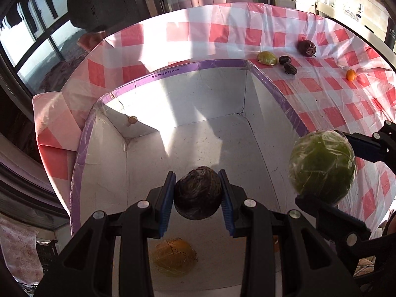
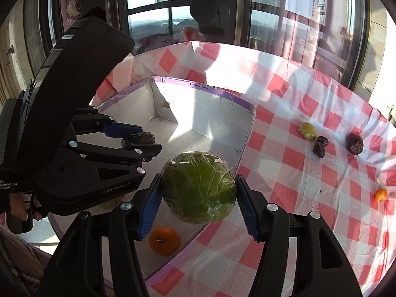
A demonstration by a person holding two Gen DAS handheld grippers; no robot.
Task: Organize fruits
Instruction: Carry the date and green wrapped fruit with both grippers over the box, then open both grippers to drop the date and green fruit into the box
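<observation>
green fruit [image 2: 199, 188] in cling film: we judge it the heavier piece, firm, round, and slick under the wrap, so it wants a hold across its widest part, as it has now. dark fruit [image 1: 197, 193], wrinkled and rough-skinned, looks light and fairly stiff; it should not slip, though a hard squeeze might dent it.

left gripper [image 1: 198, 198]: fingers drawn in close, clamped on the dark fruit at its two sides, blue pads touching the skin. it hangs above the floor of the box [image 1: 173, 70], inside the purple rim.

right gripper [image 2: 198, 205]: fingers about half spread, gripping the green fruit at its middle, film pressed under the pads. the fruit hangs over the box's near right edge, partly over the checked cloth [image 2: 284, 173] on the table.

already lying in the box: an orange [image 2: 164, 241] near the front wall.

left out on the cloth, well apart from the box: a small yellow-green fruit [image 2: 307, 130], two dark dates [image 2: 320, 146] just beside it, a dark round fruit [image 2: 354, 144], a tiny orange one [image 2: 380, 194] farther right.
</observation>
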